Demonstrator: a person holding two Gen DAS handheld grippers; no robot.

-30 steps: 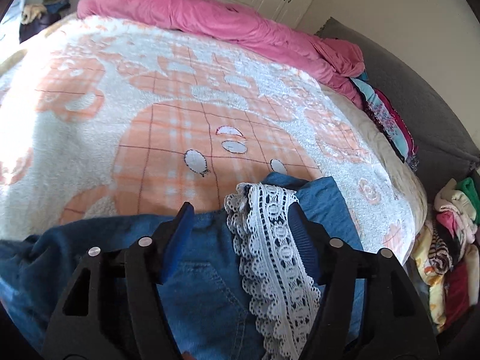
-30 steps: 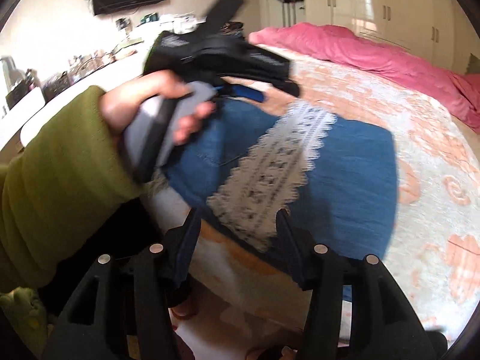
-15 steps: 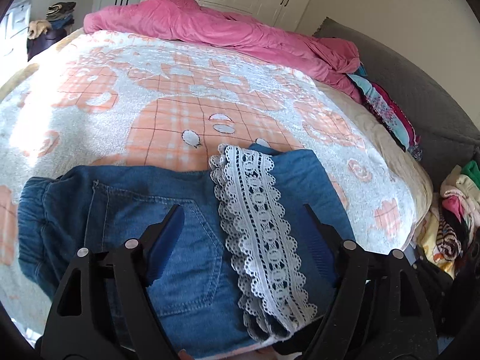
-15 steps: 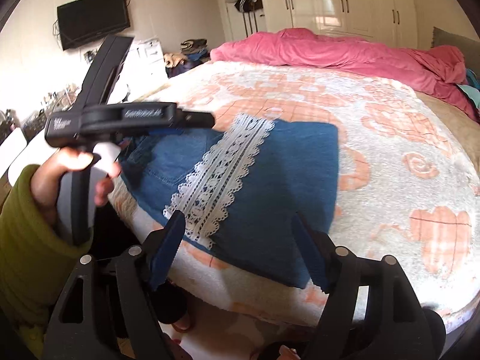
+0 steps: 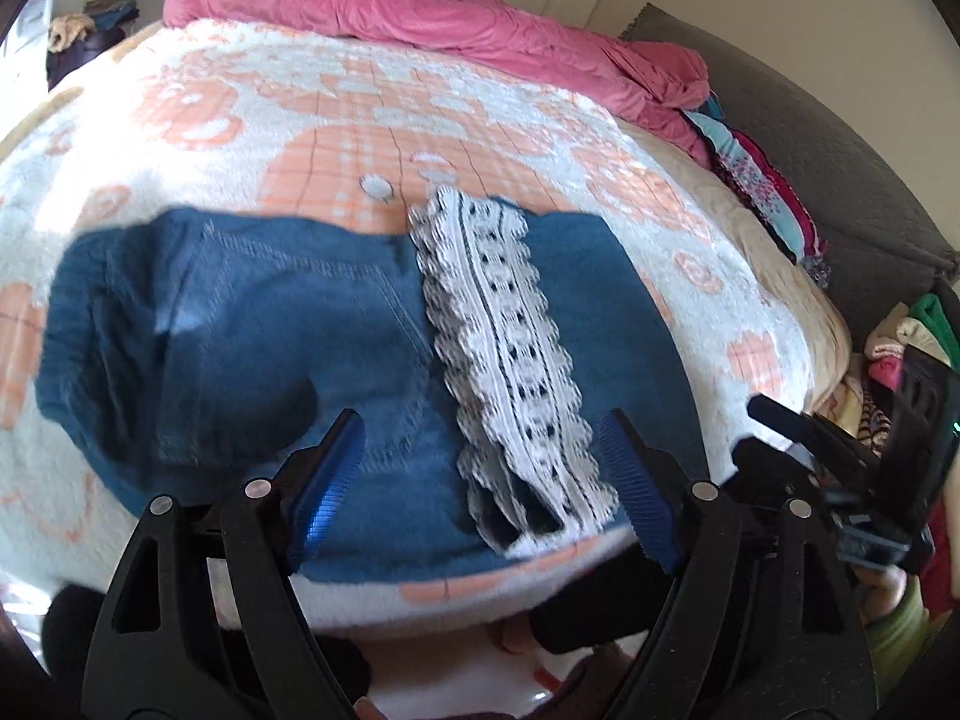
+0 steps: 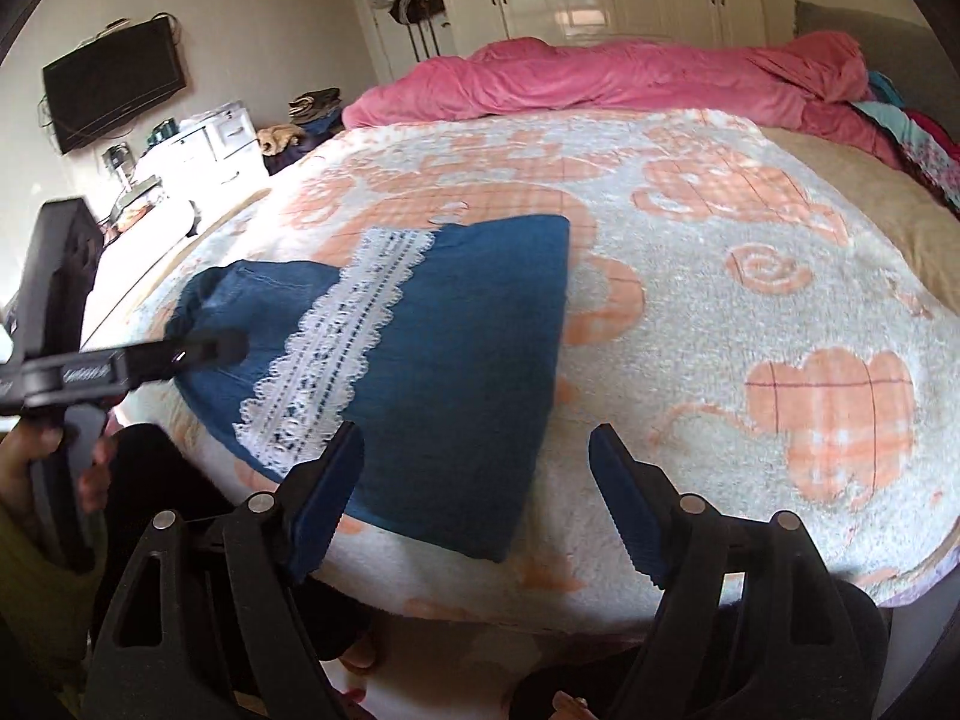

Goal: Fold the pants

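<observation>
The blue denim pants (image 5: 270,330) lie folded near the front edge of the bed, with a white lace hem (image 5: 504,330) running across the top of the fold. My left gripper (image 5: 480,420) hangs open just above their near edge, holding nothing. In the right wrist view the same pants (image 6: 480,330) and lace (image 6: 336,336) lie ahead and to the left. My right gripper (image 6: 477,432) is over the folded right edge, its jaws opening with nothing gripped between them. A black finger of the left gripper (image 6: 204,348) reaches in from the left, held by a hand in a green sleeve.
The bed carries a fluffy white and orange blanket (image 5: 420,138), with a pink duvet (image 5: 420,18) bunched along its far side. Loose clothes (image 5: 900,330) are piled at the right beside a grey headboard (image 5: 840,150). A television (image 6: 114,84) hangs on the left wall.
Both grippers have drawn back toward the bed's front edge and their jaws have widened. The lace hem, earlier between the left fingers, now lies free on the folded pants.
</observation>
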